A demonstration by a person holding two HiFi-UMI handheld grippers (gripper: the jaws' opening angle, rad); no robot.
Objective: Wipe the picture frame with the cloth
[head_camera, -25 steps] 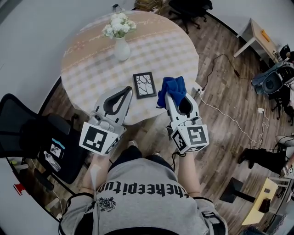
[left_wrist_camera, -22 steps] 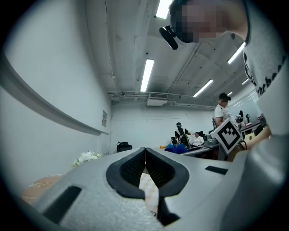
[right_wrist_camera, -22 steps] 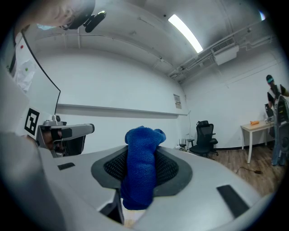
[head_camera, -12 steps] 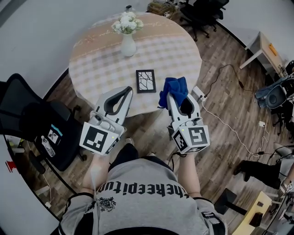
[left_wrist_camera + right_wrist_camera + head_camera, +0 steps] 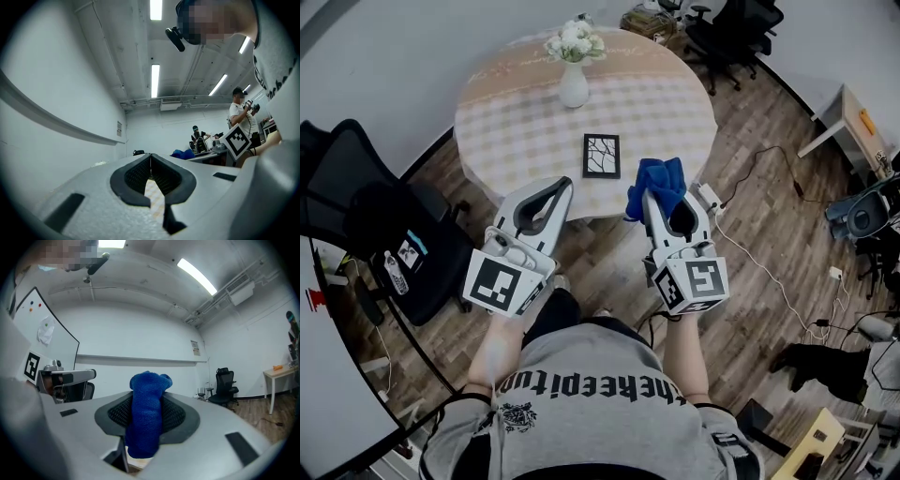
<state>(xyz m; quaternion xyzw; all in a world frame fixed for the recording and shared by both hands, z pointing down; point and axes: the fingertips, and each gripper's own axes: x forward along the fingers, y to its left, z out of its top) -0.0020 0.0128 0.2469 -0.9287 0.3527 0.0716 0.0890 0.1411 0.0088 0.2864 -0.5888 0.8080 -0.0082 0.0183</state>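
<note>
A small dark picture frame [image 5: 601, 156] with a white cracked pattern lies flat on the round checked table [image 5: 506, 131], near its front edge. My right gripper [image 5: 653, 194] is shut on a bunched blue cloth [image 5: 658, 182], held in the air just right of the frame and off the table's front edge. In the right gripper view the cloth [image 5: 146, 413] fills the gap between the jaws. My left gripper [image 5: 559, 186] hangs shut and empty in front of the table, left of the frame. In the left gripper view its tips [image 5: 151, 157] meet and point up towards the ceiling.
A white vase with white flowers [image 5: 574, 66] stands at the table's far side. A black office chair [image 5: 380, 230] sits at the left, more chairs [image 5: 727, 28] at the back right. Cables [image 5: 759, 253] trail over the wooden floor at the right.
The table, frame and vase have shifted right and farther off in the head view. Both grippers hold their pose, the right one still on the cloth.
</note>
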